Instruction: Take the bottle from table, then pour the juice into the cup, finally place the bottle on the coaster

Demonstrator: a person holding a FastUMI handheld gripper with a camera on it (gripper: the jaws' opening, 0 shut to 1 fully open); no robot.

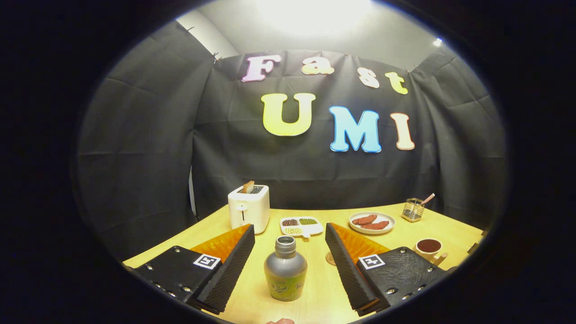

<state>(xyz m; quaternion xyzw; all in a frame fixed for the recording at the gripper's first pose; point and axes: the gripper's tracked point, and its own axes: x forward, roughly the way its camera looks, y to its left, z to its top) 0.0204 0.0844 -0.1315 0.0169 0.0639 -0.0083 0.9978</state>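
Light wooden counter [315, 288]: claw [290, 238] spread wide around the upright grey metal bottle [285, 270], grab pending; cup [428, 247] waits at 2 o'clock.

Black cloth wall [148, 148] hangs in creased panels round the booth, pinned at the top, w/ a pale grey wall [360, 36] above it. Strong light glare [315, 13] overhead, small bright spot [437, 42] upper right. Light wooden table [315, 288] runs up to the cloth at the back; narrow pale gap [191, 189] betw two cloth panels at left
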